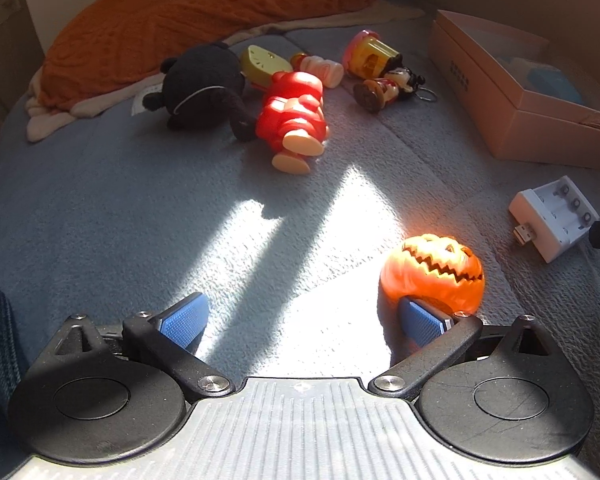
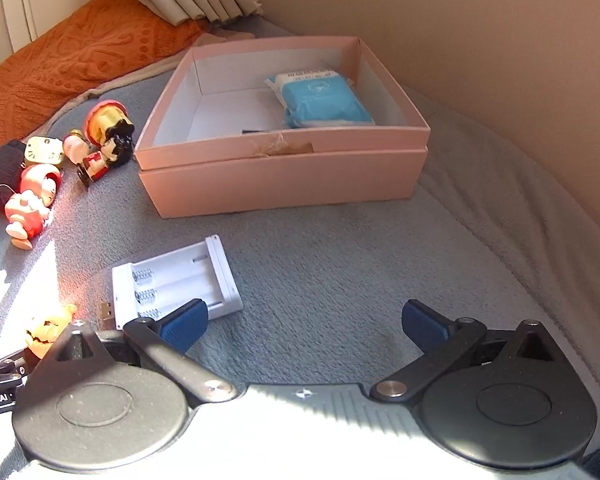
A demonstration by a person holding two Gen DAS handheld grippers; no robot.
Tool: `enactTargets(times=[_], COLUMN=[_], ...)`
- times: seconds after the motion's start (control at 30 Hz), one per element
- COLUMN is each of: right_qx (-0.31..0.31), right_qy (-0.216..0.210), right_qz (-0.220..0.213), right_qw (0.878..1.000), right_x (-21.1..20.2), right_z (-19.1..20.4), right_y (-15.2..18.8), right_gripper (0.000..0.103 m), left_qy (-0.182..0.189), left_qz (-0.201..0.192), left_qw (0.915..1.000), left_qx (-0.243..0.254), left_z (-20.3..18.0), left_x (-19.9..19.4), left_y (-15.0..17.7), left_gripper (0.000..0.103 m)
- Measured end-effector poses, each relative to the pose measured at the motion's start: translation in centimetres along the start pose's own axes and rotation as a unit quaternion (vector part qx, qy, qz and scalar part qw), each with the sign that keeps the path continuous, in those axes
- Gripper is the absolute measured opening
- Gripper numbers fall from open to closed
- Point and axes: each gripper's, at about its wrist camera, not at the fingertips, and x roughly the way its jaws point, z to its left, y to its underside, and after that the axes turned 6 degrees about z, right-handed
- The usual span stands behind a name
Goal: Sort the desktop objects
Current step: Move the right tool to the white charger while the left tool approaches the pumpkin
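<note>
Right wrist view showed the pink box (image 2: 284, 176) holding only a blue packet (image 2: 324, 100); sorting looked barely begun. The battery charger (image 2: 176, 284), pumpkin (image 1: 434, 272) and toy cluster (image 1: 296, 120) lay loose on the grey blanket (image 2: 340, 264). Left gripper (image 1: 304, 316) and right gripper (image 2: 304, 320) both gaped wide, empty. An orange cushion (image 1: 180, 12) sat behind, sunlight striping the bed.

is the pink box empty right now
No, a blue and white packet lies inside the pink box, against its far right corner.
</note>
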Motion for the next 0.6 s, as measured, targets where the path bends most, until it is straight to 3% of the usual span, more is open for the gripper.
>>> enactTargets(times=[0.13,0.23,0.37,0.47,0.6], right_qx=[-0.058,-0.09,-0.128,-0.142,-0.215], right_qy=[-0.031,-0.093,-0.075,-0.09,-0.079], right_qz=[-0.059,-0.033,-0.044,-0.012,0.013], right_qw=[0.996,0.991,0.988,0.986,0.973], right_x=[-2.0,-2.4,-2.3,-1.3,0.9], right_z=[1.4,2.2,3.5,3.6,5.0], right_y=[0.2,0.6,1.0,0.5,-0.2], right_gripper=[0.103,0.103,0.103,0.103,0.103], left_qy=[0.005,0.014,0.026,0.027,0.007], left_qz=[0.004,0.012,0.013,0.003,-0.013], left_qw=[1.0,0.9998,0.9996,0.9996,0.9997], left_qx=[-0.002,-0.006,0.002,0.005,-0.017], left_z=[0.1,0.3,0.4,0.4,1.4], left_x=[0.1,0.1,-0.5,-1.3,-1.7], left_y=[0.2,0.2,0.3,0.3,0.0], left_gripper=[0.103,0.103,0.103,0.103,0.103])
